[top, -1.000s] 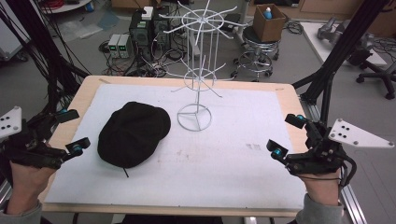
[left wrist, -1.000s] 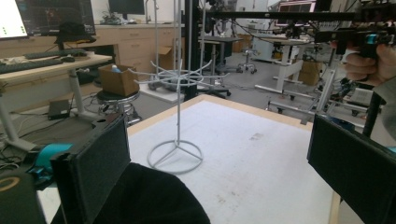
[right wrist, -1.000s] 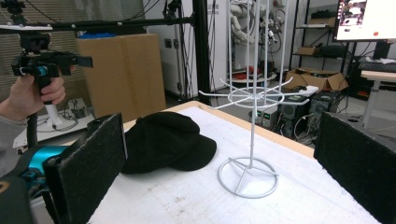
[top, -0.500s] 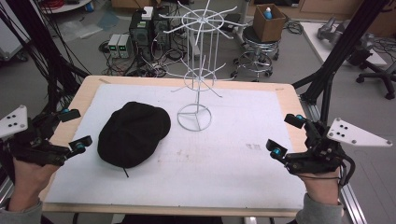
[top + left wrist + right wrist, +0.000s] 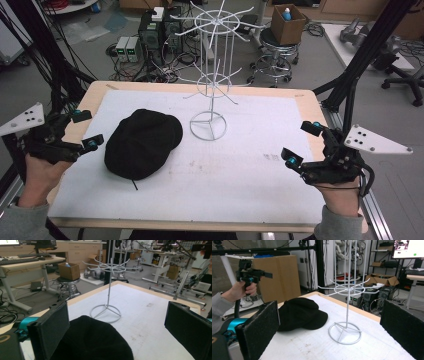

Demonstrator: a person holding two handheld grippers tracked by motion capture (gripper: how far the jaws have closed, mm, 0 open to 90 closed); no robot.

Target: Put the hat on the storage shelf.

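2 grippers, left (image 5: 86, 130) and right (image 5: 302, 144), fingers apart, flank cap (image 5: 142, 143) and rack (image 5: 210, 75).

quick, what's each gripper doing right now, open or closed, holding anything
Left gripper: open, holding nothing, beside the black cap.
Right gripper: open, holding nothing, over the right side of the table.
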